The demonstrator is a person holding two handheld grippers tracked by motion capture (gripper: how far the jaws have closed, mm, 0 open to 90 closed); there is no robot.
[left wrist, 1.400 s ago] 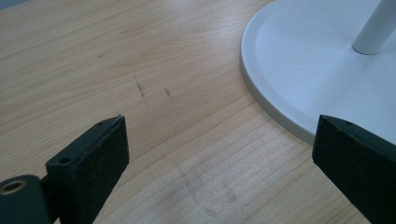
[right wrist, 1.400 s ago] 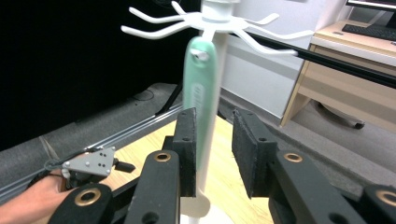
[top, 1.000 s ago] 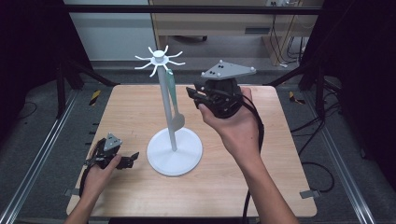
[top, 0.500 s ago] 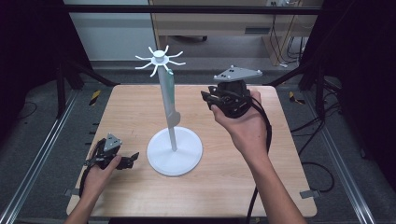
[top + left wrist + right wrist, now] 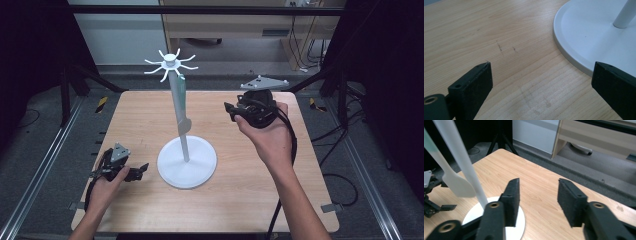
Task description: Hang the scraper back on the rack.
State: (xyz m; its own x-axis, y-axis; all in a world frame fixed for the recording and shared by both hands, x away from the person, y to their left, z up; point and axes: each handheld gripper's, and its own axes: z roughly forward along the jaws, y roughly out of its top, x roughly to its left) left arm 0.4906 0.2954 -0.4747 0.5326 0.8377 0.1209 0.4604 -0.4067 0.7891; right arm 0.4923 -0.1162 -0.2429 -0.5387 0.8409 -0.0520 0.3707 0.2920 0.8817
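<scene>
A white stand (image 5: 185, 150) with a round base and hooked top sits at the desk's (image 5: 150, 120) middle. A pale spatula (image 5: 183, 107) hangs along its pole, apparently from one hook. The left claw (image 5: 136, 172) rests on the desk near the front left corner, just beside the base, jaws wide with bare wood between them. The right claw (image 5: 231, 110) is held above the desk toward the back right edge, jaws apart and empty, pointing at the pole.

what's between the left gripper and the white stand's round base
Nothing: bare wooden table separates the open left gripper from the stand's base, seen in the left gripper view; the high view agrees.
</scene>
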